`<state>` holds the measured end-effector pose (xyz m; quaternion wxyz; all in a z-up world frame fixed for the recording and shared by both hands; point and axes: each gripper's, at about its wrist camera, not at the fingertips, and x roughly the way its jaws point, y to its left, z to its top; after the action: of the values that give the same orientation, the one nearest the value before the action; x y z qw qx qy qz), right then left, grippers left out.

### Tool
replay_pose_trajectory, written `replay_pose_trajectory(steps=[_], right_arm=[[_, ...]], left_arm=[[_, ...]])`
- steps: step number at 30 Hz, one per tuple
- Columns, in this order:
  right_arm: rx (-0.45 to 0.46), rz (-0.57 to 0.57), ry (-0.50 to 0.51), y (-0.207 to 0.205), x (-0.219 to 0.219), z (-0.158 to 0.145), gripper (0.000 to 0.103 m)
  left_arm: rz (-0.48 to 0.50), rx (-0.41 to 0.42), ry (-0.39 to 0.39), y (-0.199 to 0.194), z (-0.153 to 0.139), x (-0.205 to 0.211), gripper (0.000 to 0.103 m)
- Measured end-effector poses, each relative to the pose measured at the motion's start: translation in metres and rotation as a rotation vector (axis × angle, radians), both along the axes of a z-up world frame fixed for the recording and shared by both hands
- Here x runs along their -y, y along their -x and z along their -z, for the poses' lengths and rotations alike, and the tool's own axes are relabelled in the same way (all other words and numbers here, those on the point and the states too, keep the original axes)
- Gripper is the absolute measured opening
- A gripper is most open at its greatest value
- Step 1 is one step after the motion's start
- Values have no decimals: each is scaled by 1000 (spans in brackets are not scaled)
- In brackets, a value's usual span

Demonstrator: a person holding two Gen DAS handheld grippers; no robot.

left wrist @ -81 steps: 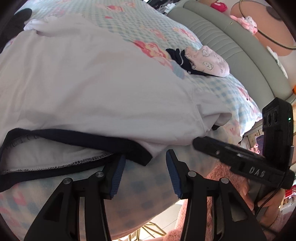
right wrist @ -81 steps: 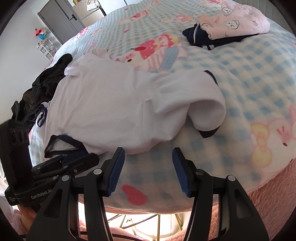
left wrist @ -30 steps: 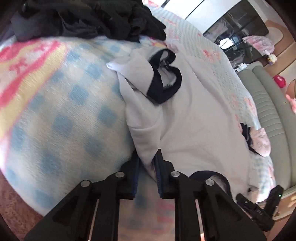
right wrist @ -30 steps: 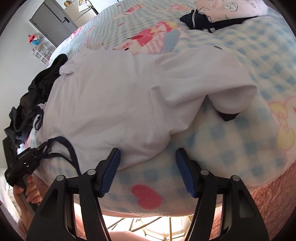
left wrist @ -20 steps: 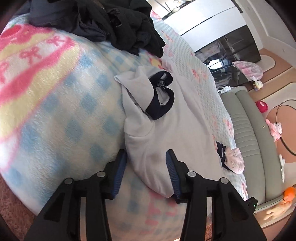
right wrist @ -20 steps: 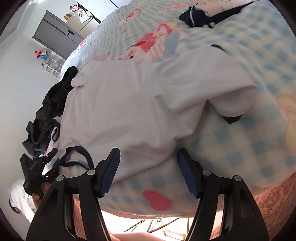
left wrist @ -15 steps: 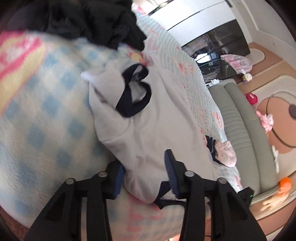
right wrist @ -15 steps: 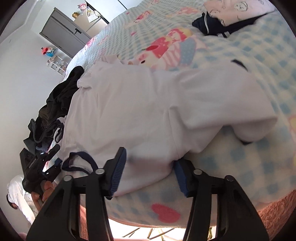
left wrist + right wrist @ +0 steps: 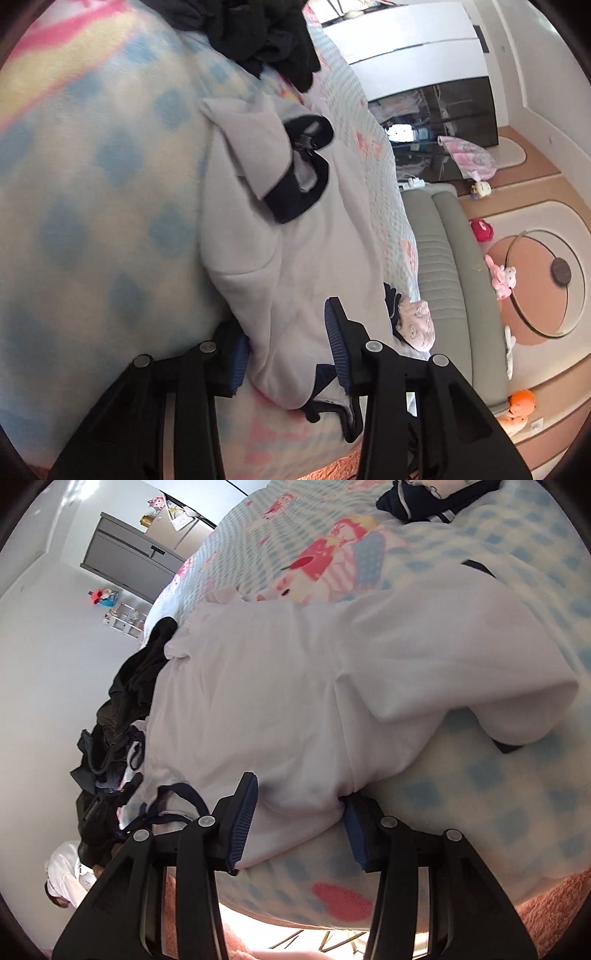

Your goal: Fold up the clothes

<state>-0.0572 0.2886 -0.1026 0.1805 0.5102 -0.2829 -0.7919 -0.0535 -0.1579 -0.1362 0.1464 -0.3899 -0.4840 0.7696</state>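
While both grippers reach over the edge of the bed (image 9: 92,206), each has its jaws spread wide with a bulge of the white shirt (image 9: 295,266) pushed up between them, and neither pair of pads is pressed together on the cloth. On the left gripper (image 9: 288,347), the left pad is half buried behind a fold of the shirt, so only its blue edge shows, and the right pad stands clear against the fabric. Just below that gripper's jaws the shirt's dark hem peeks out, and whether it touches the right finger is hard to tell. Ahead of the left gripper lies the dark-trimmed collar (image 9: 299,173), and beyond it a heap of black clothes (image 9: 266,33) is cut off by the top of the view. To its right a small pink garment (image 9: 415,325) sits near a grey-green sofa (image 9: 458,280). On the right gripper (image 9: 299,814), the right pad is largely hidden under the shirt's bulge. Ahead and to its right a sleeve (image 9: 480,686) curls over, covering most of its dark cuff. To the left of that gripper the other handheld device is a dark, blurred shape among dark clothes (image 9: 122,709), and its fingers cannot be made out there.
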Motion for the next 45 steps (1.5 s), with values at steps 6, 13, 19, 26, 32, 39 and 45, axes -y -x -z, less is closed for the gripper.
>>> replay_pose_trajectory(steps=[6, 13, 19, 26, 32, 39, 45], right_arm=[[-19, 31, -60, 8, 9, 10, 44], [13, 49, 36, 13, 13, 31, 62], [18, -28, 45, 25, 30, 29, 90], [-14, -4, -75, 17, 30, 28, 61], [4, 29, 3, 20, 18, 31, 51], [-26, 19, 115, 29, 14, 22, 51], [-87, -33, 102, 23, 25, 0, 42]], left_arm=[[-35, 38, 131, 13, 5, -21, 35], [-4, 74, -4, 23, 24, -10, 30], [-32, 78, 52, 24, 8, -4, 10], [-152, 53, 229, -3, -24, 16, 11], [-73, 63, -55, -16, 12, 18, 25], [-61, 19, -102, 3, 16, 6, 50], [-60, 40, -16, 10, 10, 2, 50]])
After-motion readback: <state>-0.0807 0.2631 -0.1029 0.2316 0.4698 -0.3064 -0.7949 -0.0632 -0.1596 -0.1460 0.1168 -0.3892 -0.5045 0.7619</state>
